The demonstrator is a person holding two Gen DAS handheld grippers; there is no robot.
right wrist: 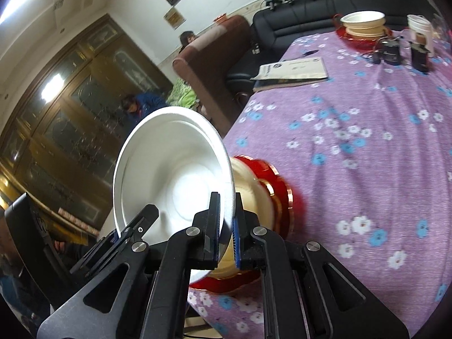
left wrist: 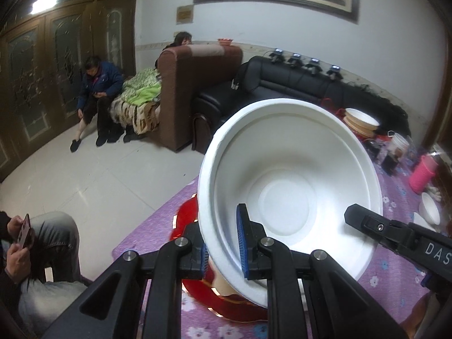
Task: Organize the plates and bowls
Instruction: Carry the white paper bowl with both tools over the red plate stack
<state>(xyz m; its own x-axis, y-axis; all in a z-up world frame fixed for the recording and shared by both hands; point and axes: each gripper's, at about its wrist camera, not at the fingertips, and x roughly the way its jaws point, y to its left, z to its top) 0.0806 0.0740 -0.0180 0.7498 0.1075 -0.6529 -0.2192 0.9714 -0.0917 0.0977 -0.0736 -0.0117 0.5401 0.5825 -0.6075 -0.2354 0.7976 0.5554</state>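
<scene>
A large white foam bowl is held tilted, its inside facing both cameras. My left gripper is shut on its near rim, one blue pad inside and one outside. My right gripper is shut on the rim of the same white bowl, on the opposite side. Each view shows the other gripper's fingers at the bowl's edge. Just under the bowl, a cream bowl sits on a red plate near the table's corner; the same red plate shows partly in the left wrist view.
The purple flowered tablecloth carries a book, black devices, a white cup, and stacked cream bowls on another red plate at the far end. A pink object and small white bowl lie right. People sit nearby.
</scene>
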